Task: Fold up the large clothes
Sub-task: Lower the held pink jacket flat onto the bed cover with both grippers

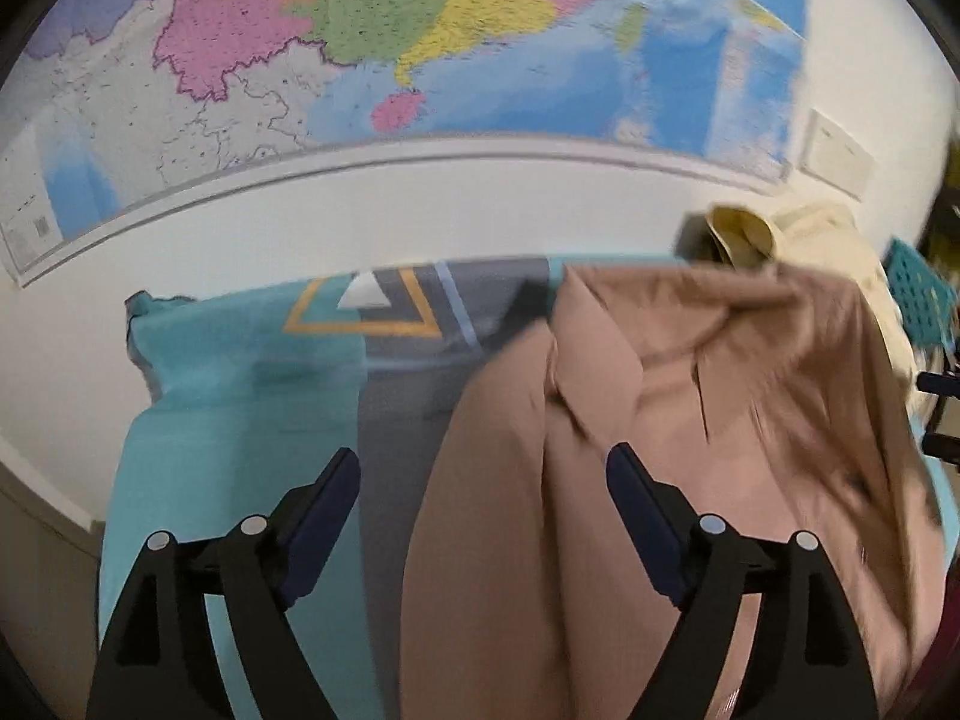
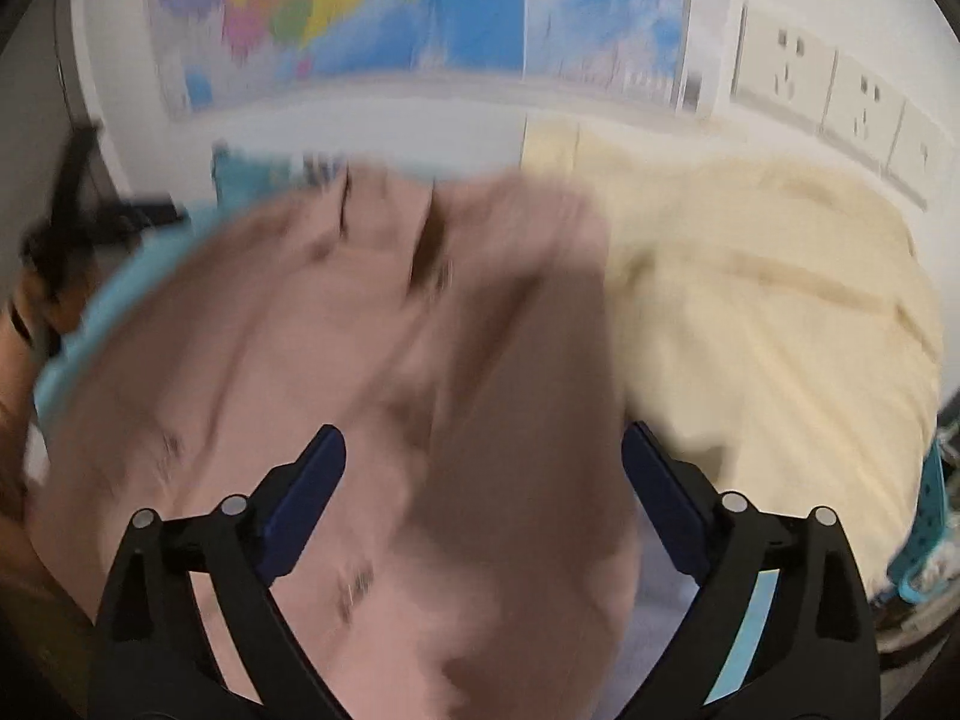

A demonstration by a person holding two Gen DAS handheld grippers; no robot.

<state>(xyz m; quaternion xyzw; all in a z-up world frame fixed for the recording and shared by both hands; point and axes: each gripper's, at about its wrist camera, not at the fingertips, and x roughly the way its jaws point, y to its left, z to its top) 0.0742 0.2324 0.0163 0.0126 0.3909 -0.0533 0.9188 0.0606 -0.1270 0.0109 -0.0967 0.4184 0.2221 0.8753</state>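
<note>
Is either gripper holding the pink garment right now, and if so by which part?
Neither. Left gripper and right gripper both stand open above the pink garment, pads off the cloth.

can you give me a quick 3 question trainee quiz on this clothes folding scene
1. True or false: the left gripper is clamped on the pinkish-brown garment.
2. Multiple choice: what lies beside the pinkish-brown garment in the right wrist view? A) a cream garment B) a red towel C) a black jacket
3. Fill in: the wall behind the teal and grey table cover carries a coloured ____.

Key:
1. False. Its jaws stand wide apart and press on nothing; the right gripper is open too.
2. A
3. map
</note>
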